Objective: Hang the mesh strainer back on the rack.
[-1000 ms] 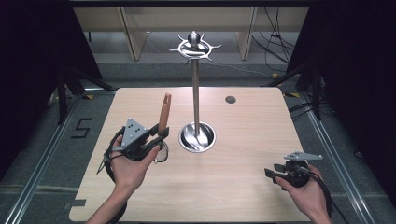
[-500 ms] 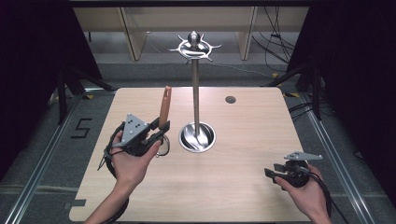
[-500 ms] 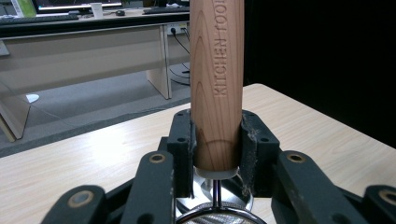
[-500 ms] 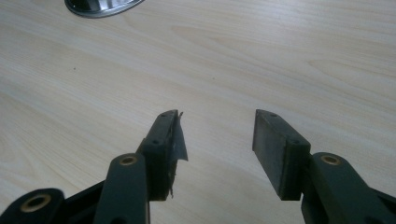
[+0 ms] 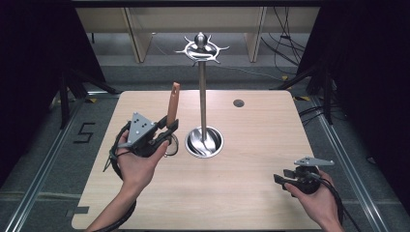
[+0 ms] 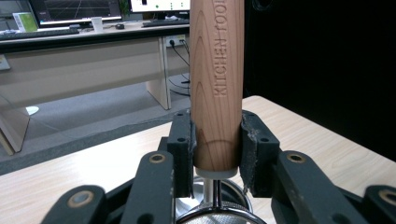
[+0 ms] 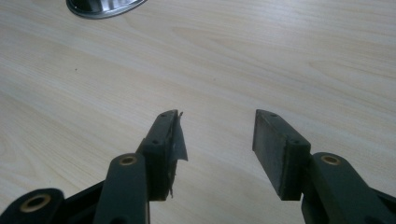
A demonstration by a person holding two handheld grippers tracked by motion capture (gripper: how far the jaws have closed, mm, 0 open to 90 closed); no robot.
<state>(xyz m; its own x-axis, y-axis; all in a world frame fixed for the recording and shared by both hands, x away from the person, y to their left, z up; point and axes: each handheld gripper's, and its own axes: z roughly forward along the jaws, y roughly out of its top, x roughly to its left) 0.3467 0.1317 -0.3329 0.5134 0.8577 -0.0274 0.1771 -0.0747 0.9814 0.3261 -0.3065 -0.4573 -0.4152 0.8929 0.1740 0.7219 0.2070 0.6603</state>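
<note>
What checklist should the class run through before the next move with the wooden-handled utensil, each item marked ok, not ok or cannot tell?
1. Left gripper clamped on the wooden handle: ok, both jaws press its sides near the lower end.
2. Handle upright: ok, it stands nearly vertical in the high view.
3. Utensil head: cannot tell, just a metal neck and a mesh rim peek out below the jaws.
4. Stand in place on the table: ok, its round base sits mid-table and its top hooks look bare.
5. Right gripper free: ok, jaws apart over bare wood.
6. Which hook suits the handle: cannot tell.
</note>
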